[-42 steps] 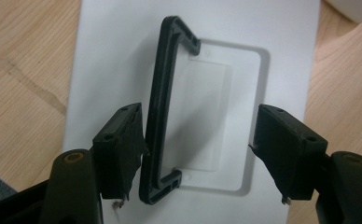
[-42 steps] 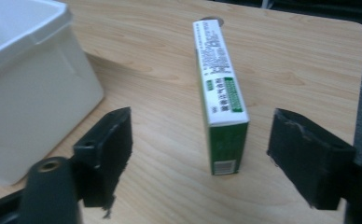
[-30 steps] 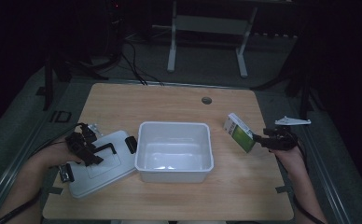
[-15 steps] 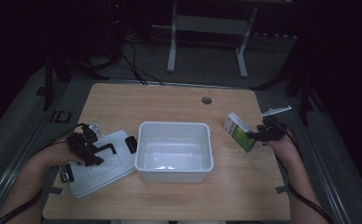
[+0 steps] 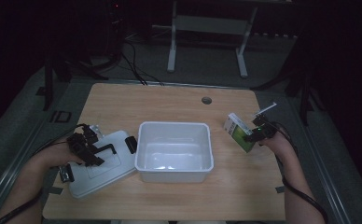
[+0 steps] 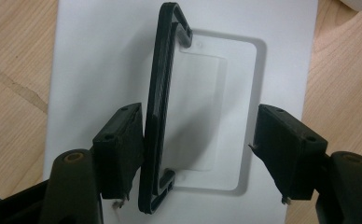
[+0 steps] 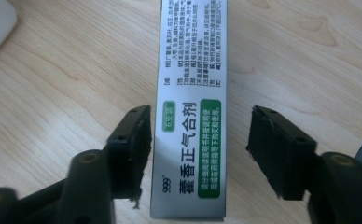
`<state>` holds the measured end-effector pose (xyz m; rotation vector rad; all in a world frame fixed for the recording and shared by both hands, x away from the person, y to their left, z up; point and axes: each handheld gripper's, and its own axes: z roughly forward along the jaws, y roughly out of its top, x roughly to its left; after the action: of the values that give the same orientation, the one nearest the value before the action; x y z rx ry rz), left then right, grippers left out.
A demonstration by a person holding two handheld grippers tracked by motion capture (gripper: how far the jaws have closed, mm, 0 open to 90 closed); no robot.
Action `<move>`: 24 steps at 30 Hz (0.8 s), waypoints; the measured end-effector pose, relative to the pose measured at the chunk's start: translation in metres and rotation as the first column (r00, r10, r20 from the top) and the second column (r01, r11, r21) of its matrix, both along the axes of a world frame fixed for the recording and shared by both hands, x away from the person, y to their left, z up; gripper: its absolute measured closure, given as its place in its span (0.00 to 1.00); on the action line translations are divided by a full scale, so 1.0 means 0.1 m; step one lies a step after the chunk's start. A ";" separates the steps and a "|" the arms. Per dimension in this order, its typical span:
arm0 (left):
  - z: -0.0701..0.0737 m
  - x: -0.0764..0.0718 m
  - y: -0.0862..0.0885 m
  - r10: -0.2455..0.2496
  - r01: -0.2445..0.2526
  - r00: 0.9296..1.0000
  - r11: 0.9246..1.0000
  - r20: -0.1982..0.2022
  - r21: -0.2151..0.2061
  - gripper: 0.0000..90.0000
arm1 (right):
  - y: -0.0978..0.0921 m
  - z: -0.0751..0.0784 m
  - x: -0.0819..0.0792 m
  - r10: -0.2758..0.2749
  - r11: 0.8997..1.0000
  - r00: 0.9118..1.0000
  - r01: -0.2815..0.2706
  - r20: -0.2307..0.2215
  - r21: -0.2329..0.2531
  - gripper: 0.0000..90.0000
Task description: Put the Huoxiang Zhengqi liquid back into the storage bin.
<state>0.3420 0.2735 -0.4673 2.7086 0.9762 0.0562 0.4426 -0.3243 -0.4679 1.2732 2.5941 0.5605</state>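
Note:
A white lid [image 5: 105, 169] with a black handle [image 5: 105, 149] lies flat at the table's left. My left gripper [image 5: 88, 148] hovers over it, open. In the left gripper view its jaws straddle the handle [image 6: 163, 107]: one jaw touches it, the other stands well off over the lid [image 6: 100, 56]. A white and green carton [image 5: 239, 132] lies right of the white bin [image 5: 174, 168]. My right gripper [image 5: 255, 134] is at the carton, open. In the right gripper view the carton [image 7: 191, 116] lies between the jaws, with a gap on its right.
The bin stands mid-table with nothing inside it. A round cable hole [image 5: 206, 100] sits near the table's far edge. Bare wood [image 5: 170, 105] stretches behind the bin. A metal stand [image 5: 207, 28] is on the floor beyond the table.
My right gripper has moved left to the carton, so its jaws now flank it. The left gripper has stayed over the lid's handle.

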 end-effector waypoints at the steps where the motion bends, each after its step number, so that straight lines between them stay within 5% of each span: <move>1: 0.00 0.00 0.00 0.000 0.000 1.000 1.000 0.001 0.000 0.37 | 0.01 0.00 0.01 -0.004 1.000 1.000 0.004 -0.003 -0.008 0.46; 11: 0.00 0.00 0.00 -0.004 0.004 1.000 1.000 -0.003 0.000 0.37 | 0.08 -0.06 0.07 0.020 0.999 0.999 -0.021 -0.029 -0.040 0.53; 15: 0.00 0.00 0.00 0.000 0.000 1.000 1.000 -0.002 -0.002 0.37 | 0.12 -0.05 0.08 0.032 0.998 0.999 -0.034 -0.040 -0.044 0.67; 24: 0.00 0.00 0.00 -0.004 0.004 1.000 1.000 -0.006 0.002 0.37 | 0.11 -0.01 0.02 0.037 0.998 0.998 -0.039 -0.042 -0.044 0.71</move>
<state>0.3416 0.2736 -0.4675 2.7135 0.9732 0.0487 0.4445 -0.3129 -0.4694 1.2362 2.6537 0.4849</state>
